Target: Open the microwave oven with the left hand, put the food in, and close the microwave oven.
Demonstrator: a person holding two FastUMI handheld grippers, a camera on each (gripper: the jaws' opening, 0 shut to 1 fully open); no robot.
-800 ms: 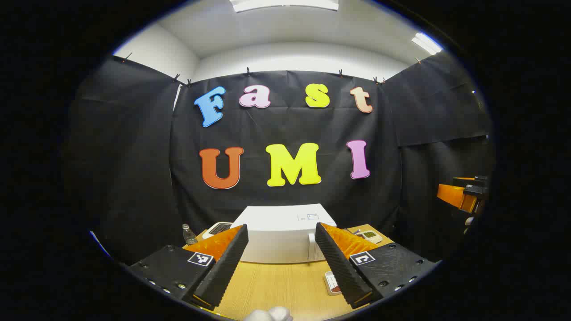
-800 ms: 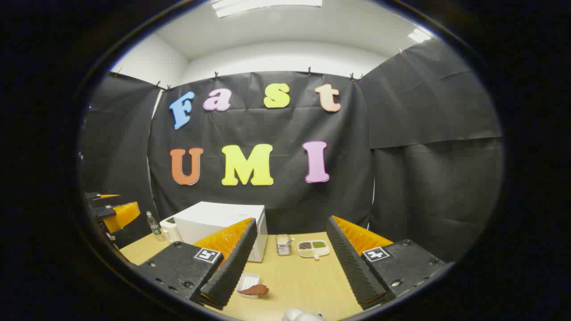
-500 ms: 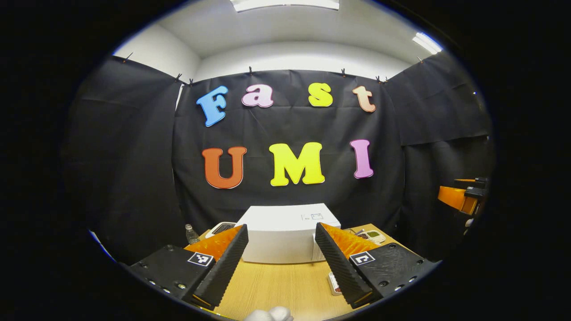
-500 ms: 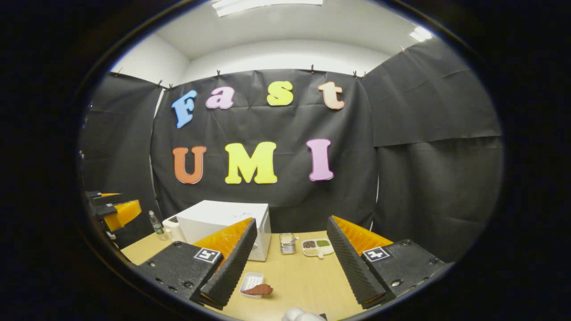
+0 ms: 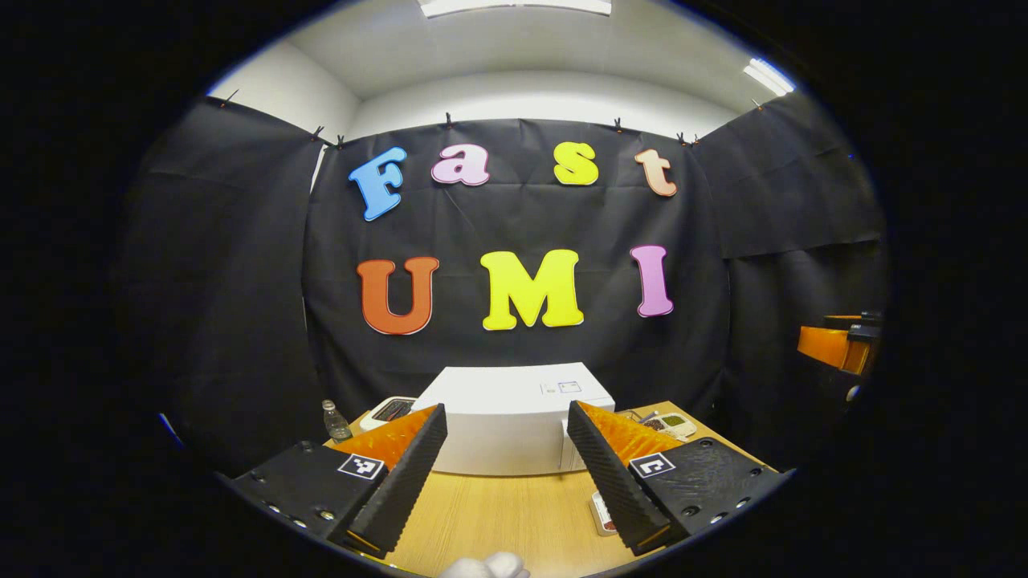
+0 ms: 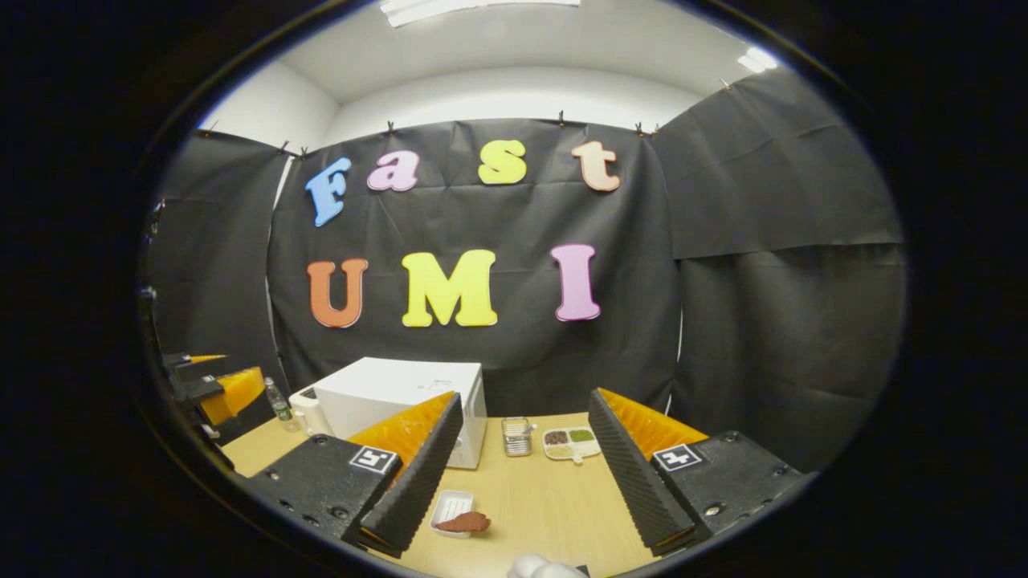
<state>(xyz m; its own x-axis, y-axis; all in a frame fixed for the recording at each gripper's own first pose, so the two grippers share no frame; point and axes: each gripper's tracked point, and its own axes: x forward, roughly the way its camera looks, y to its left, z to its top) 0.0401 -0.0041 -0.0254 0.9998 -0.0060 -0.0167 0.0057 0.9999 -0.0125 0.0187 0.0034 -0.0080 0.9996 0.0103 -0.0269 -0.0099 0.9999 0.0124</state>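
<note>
Left gripper view: left gripper [image 5: 504,474] wide, empty, facing shut microwave oven [image 5: 514,417]. Rigid hinged door likely stiff; grab right door edge. Right gripper [image 6: 522,482] wide.

Your left gripper's [image 5: 506,474] fingers are hiding the lower corners of the white box-shaped microwave oven [image 5: 514,421] and most of the small white food tray [image 5: 598,514]; tray contents are staying unreadable.

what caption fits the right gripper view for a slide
Open right gripper above the table, food tray and closed microwave ahead.
</note>
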